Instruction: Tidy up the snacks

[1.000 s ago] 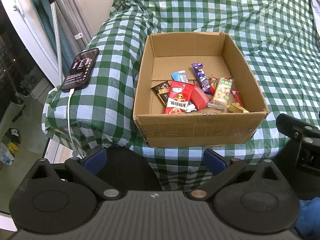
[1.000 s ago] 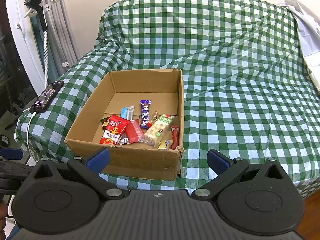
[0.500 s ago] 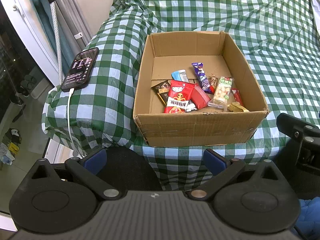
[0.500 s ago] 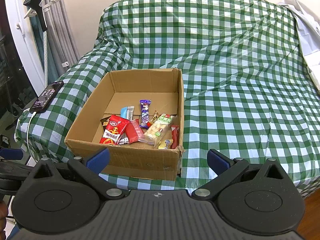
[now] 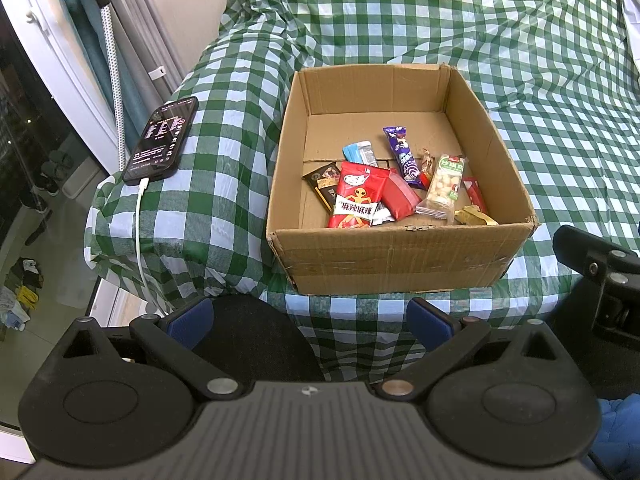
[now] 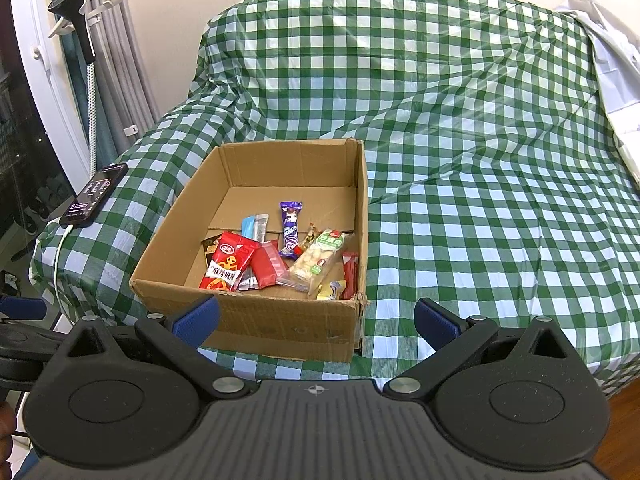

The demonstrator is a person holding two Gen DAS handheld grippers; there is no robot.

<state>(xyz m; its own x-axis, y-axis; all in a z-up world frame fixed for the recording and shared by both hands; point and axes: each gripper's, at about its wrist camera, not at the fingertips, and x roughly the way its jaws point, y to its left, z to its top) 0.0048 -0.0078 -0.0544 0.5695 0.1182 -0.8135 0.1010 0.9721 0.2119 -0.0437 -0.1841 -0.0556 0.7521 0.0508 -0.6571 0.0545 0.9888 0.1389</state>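
An open cardboard box (image 5: 400, 252) (image 6: 256, 320) sits on a bed with a green checked cover (image 5: 520, 60) (image 6: 480, 160). Inside lie several snacks: a red spicy packet (image 5: 358, 200) (image 6: 228, 266), a purple bar (image 5: 404, 156) (image 6: 290, 230), a clear peanut bag (image 5: 442, 188) (image 6: 318, 260), a blue wrapper (image 5: 360, 154) and a gold piece (image 5: 474, 216). My left gripper (image 5: 310, 318) is open and empty, below the box's near wall. My right gripper (image 6: 316, 320) is open and empty, in front of the box's near right corner.
A black phone (image 5: 162, 144) (image 6: 94, 194) on a white charging cable (image 5: 138, 232) lies on the bed's left corner. A window and curtains (image 6: 100, 80) stand at the left. White cloth (image 6: 616, 60) lies at the bed's far right. The right gripper's body (image 5: 600, 276) shows beside the left one.
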